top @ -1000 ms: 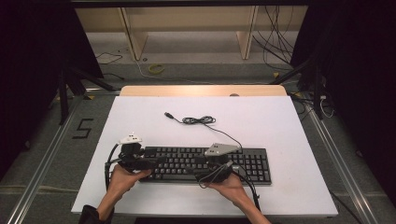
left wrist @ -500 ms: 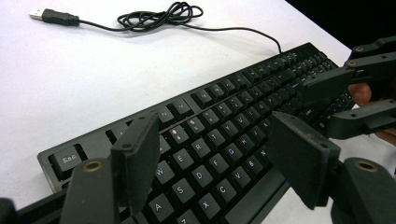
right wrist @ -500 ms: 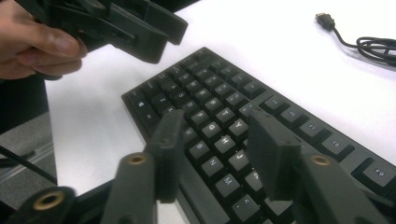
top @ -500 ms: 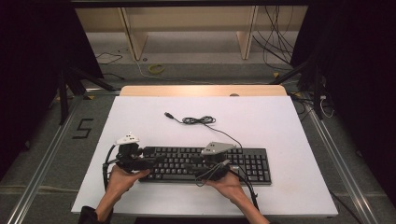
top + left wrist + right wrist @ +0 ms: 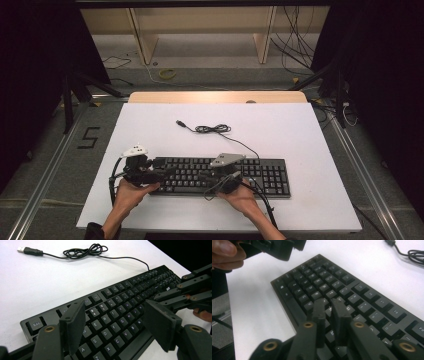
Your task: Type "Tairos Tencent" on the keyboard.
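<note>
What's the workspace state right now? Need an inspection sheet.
Surface: white table, bare around the work.
Job's things: black keyboard flat near the front edge.
Clutter: nothing seen.
Grippers: left claw open above the keyboard's left end; right claw shut, tips over the keys.
Cables: keyboard's USB cable loosely coiled behind it, plug free; gripper cables trail at the front.
Surroundings: wooden shelf legs, floor cables.

layout on the table

we see the keyboard (image 5: 220, 176) lying on the near half of the table (image 5: 300, 135). behind it its cable (image 5: 214, 129) lies coiled, the plug (image 5: 180, 123) to the left. the left gripper (image 5: 162, 173) is over the keyboard's left end, the right gripper (image 5: 216, 186) over its middle.
</note>
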Tool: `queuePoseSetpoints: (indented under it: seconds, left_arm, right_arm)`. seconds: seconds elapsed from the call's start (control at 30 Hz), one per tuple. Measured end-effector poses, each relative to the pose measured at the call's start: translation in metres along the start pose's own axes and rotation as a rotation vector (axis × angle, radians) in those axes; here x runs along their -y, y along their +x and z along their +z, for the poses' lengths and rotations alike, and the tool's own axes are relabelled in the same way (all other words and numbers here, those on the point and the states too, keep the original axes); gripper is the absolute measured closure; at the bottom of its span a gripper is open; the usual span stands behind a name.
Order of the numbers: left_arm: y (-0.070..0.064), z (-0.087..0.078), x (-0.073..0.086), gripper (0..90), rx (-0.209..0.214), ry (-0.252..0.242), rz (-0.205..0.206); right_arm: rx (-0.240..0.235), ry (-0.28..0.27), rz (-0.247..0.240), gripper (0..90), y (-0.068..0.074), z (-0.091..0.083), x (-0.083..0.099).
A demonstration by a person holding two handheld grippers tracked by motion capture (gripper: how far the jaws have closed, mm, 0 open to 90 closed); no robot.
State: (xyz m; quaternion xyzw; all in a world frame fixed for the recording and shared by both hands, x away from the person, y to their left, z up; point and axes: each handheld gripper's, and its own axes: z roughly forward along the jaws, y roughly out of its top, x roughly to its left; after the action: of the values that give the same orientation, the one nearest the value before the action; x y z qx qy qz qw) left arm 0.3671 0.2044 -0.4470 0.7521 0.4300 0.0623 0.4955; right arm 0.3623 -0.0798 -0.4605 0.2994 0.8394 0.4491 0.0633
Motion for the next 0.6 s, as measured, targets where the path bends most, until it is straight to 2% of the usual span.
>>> queuePoseSetpoints:
  seconds: [0.23,0.6]
  left_arm:
    - [-0.001,-0.001,0.002,33.4,0.017,-0.015,0.005]
    - [-0.002,-0.005,0.007,33.3,0.018,-0.024,0.010]
  right_arm:
    - [-0.008,0.027,-0.003,89.6,0.001,0.009,0.001]
    - [-0.002,0.067,-0.016,90.0,0.002,0.019,0.003]
